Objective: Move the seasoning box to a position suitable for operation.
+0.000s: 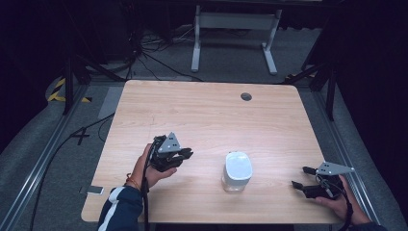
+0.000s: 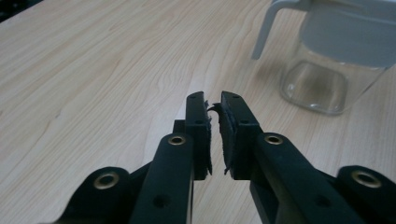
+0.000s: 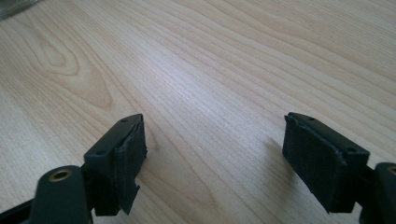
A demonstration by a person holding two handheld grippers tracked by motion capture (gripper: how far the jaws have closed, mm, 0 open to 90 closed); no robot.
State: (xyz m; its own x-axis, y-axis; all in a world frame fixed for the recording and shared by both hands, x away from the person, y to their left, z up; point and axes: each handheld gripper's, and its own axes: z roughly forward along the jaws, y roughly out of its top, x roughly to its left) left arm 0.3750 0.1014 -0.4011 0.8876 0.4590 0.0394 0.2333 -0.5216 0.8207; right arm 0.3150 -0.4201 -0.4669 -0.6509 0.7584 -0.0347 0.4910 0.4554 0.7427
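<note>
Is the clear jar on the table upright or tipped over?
Upright. The jar stands on its base on the table, white lid on top in the high view; the left gripper view shows its clear bottom flat on the wood, handle alongside.

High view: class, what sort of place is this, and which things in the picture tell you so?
Probably a lab or recording studio, not a home: a bare wooden table on grey carpet, cables trailing over the floor, dark curtains around, and a metal stand behind.
</note>
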